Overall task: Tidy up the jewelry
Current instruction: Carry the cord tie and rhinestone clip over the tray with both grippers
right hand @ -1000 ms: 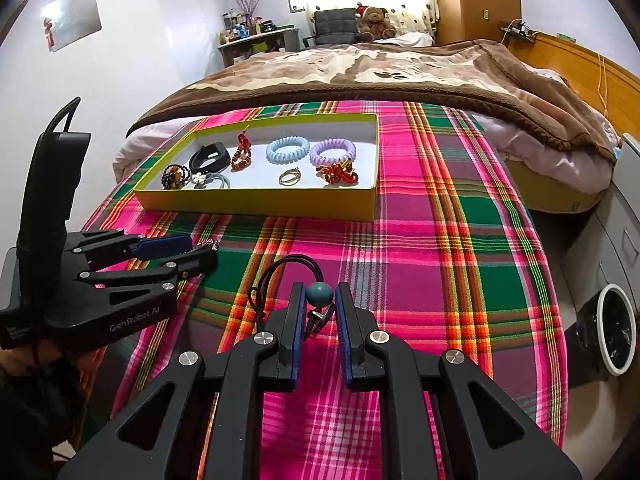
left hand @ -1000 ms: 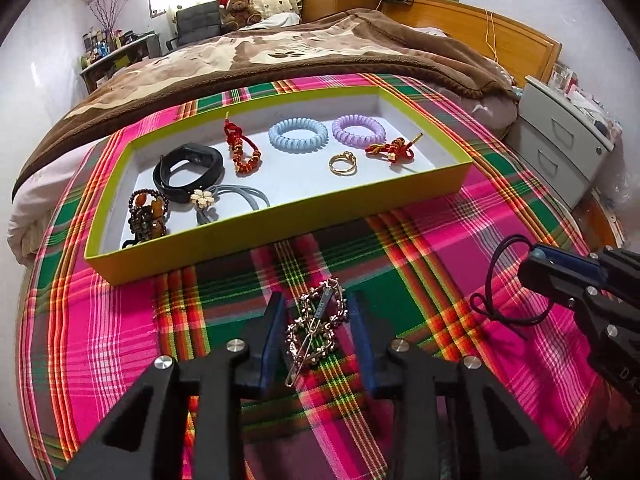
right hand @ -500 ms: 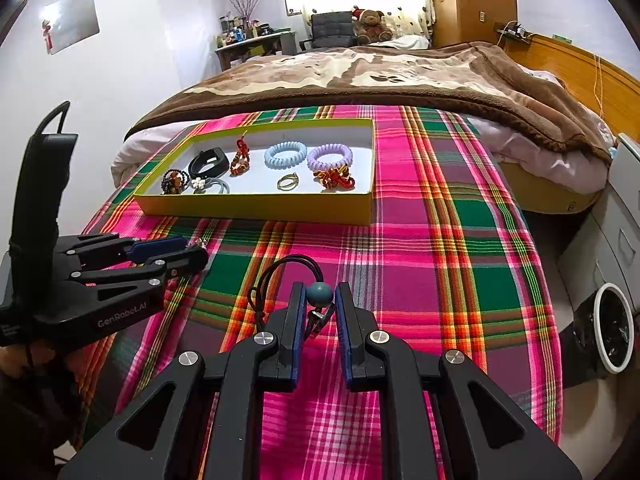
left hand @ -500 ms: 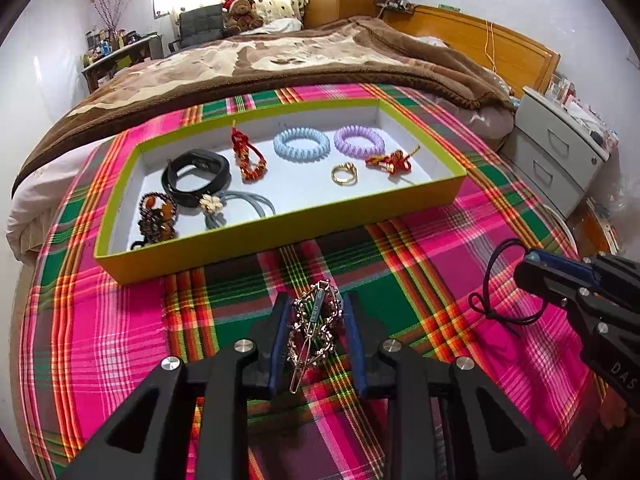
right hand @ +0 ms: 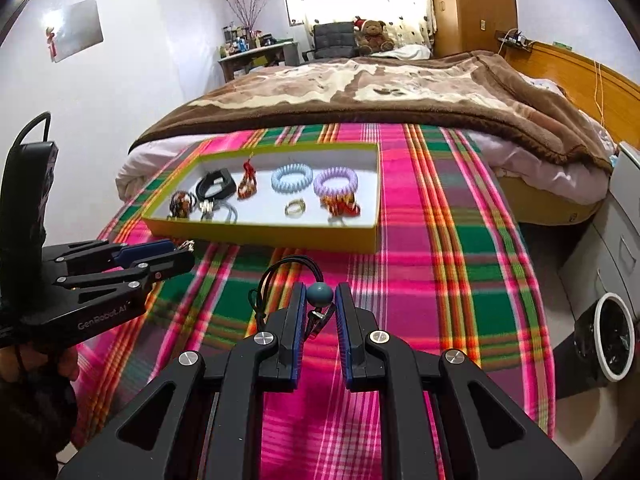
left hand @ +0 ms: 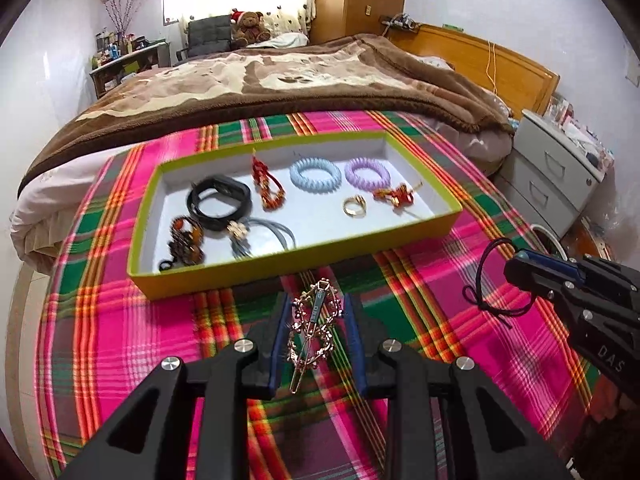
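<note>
Plaid cloth [left hand: 120, 320] covers the bed under both tools. Yellow-green tray [left hand: 304, 258] lies ahead of both, just beyond the left fingertips; it contains a black band [left hand: 220, 200], blue coil hair tie [left hand: 315, 173], purple coil hair tie [left hand: 367, 171], red beaded bracelet [left hand: 269, 186] and gold ring [left hand: 354, 205].

Left hand-held gripper [left hand: 316, 320]: fingers narrow, clamped on a beaded metal hair clip [left hand: 314, 326], raised above the cloth.

Right hand-held gripper [right hand: 320, 304]: fingers narrow, pinching a teal bead [right hand: 320, 294] on a black cord necklace [right hand: 280, 276]; the cord loops out leftward.
</note>
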